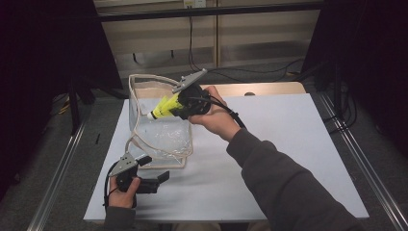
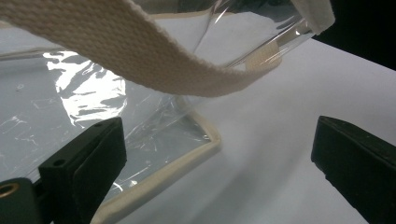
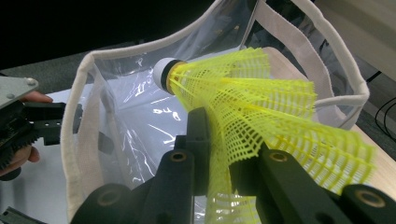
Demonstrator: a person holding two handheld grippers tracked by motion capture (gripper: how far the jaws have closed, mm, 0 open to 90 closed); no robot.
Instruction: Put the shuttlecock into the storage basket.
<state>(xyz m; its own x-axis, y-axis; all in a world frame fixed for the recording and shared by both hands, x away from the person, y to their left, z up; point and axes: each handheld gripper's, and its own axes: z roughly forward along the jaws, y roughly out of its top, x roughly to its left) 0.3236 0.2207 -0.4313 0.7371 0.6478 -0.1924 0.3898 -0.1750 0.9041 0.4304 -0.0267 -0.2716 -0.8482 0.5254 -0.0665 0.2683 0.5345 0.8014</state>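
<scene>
This looks like a lab or test room, not a home. A plain white table [image 1: 288, 159] stands between metal rails [image 1: 57, 178], with dark curtains [image 1: 43, 53] at both sides. Black cables [image 1: 250, 71] lie on the grey floor [image 1: 269, 72] behind it.

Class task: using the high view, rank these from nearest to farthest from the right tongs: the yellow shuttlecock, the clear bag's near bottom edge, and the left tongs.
1. The yellow shuttlecock: clamped in the right tongs, above the bag's open mouth.
2. The clear bag's near bottom edge: lower, toward the person, on the white table.
3. The left tongs: by the bag's near corner, at the table's near left.
</scene>
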